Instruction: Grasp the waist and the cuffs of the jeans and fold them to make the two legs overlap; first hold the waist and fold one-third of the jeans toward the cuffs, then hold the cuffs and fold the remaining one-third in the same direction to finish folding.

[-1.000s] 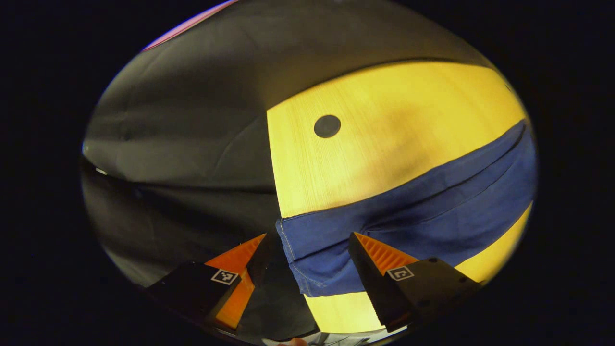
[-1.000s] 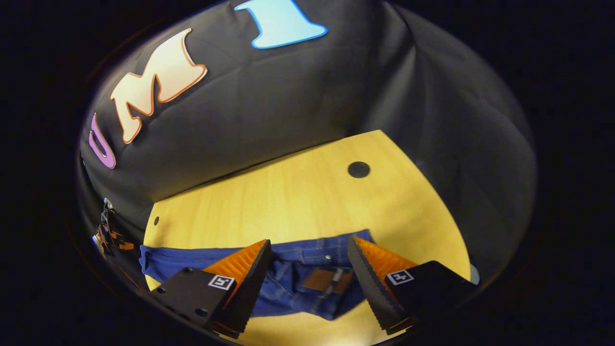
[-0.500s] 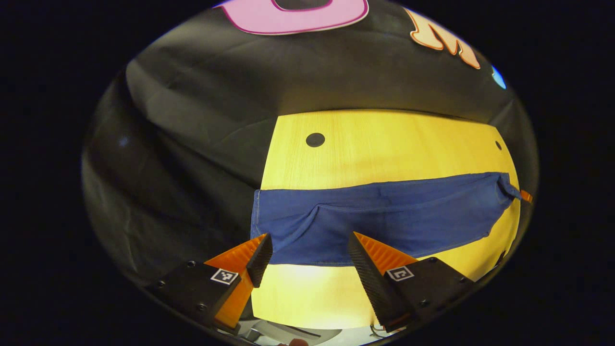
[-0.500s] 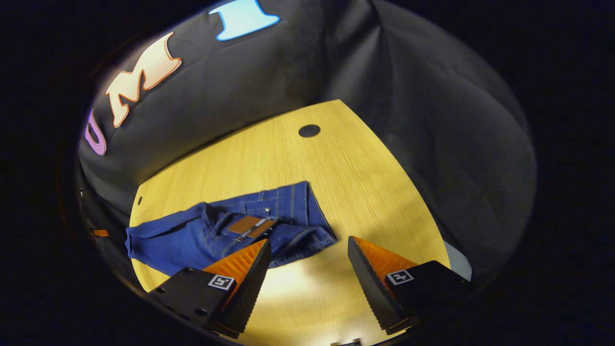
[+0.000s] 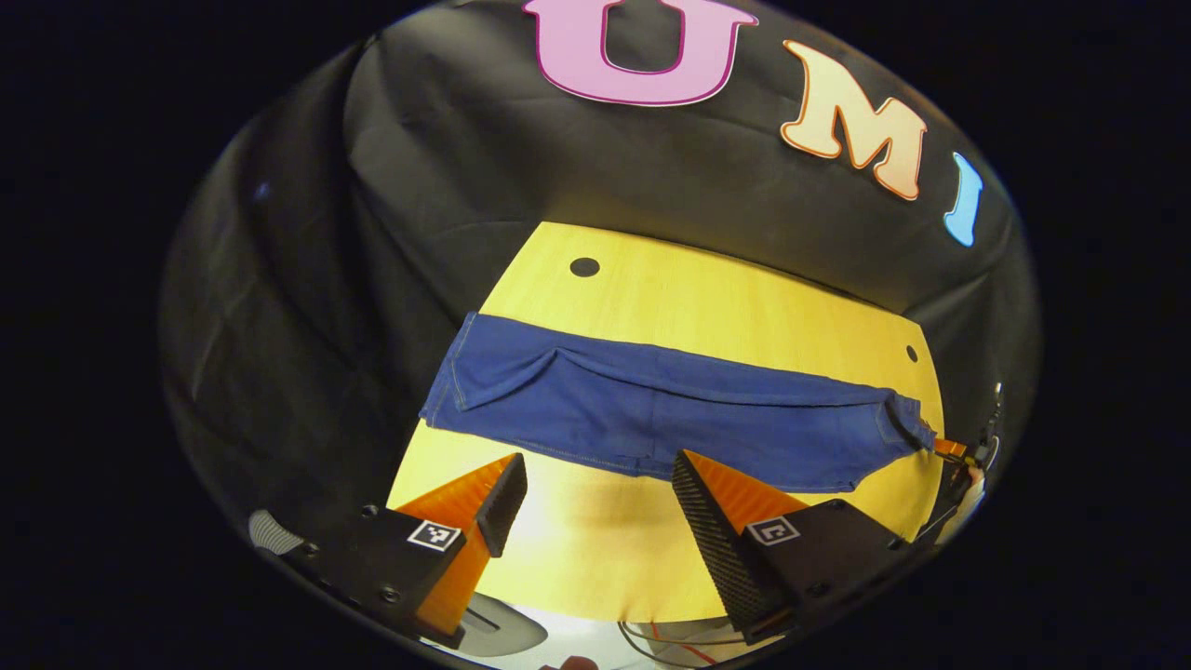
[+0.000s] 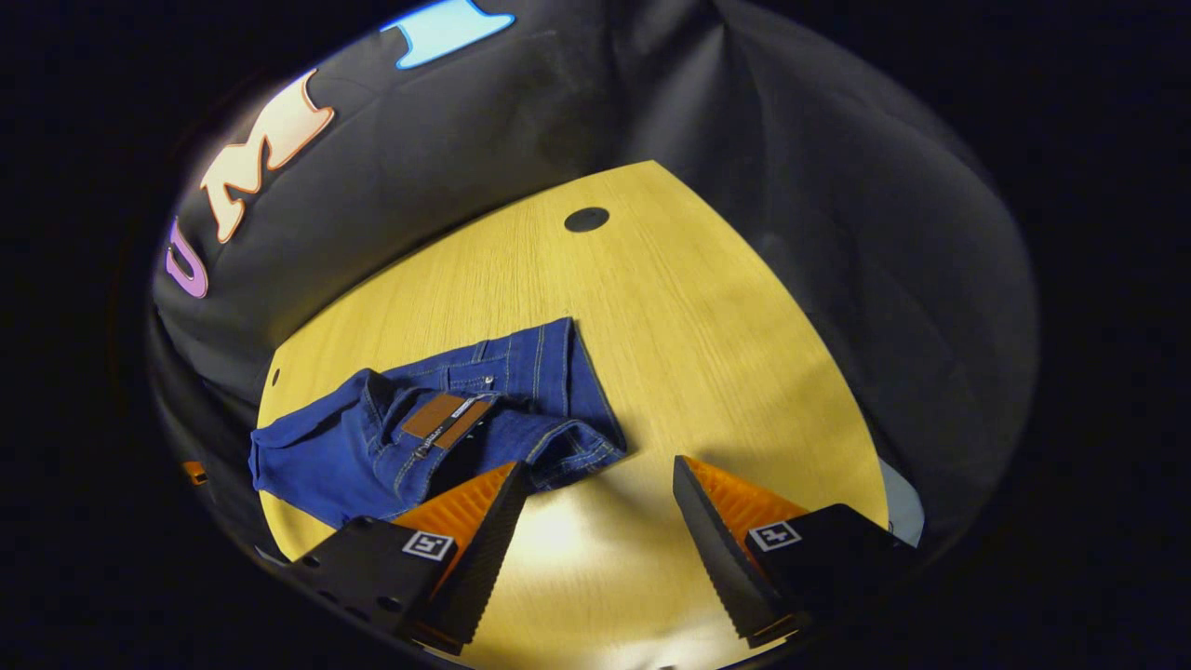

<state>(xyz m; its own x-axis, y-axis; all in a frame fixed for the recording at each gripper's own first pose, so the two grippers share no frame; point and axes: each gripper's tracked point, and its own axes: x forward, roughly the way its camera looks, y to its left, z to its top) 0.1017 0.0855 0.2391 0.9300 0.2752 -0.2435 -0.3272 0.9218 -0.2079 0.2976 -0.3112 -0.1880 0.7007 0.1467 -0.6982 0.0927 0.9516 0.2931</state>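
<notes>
Denim jeans (image 5: 670, 419) sprawl limp and weighty-looking on the counter (image 6: 707, 354); both claws, left (image 5: 595, 507) and right (image 6: 595, 516), gape empty, the thick waistband (image 6: 521, 400) probably the firmest hold.

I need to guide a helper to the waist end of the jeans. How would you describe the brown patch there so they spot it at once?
Start at the yellow wooden table and find the blue jeans lying across it. At their bunched waist end, in the right gripper view, sits a small brown patch. It is the one tan rectangle on otherwise blue cloth.
</notes>
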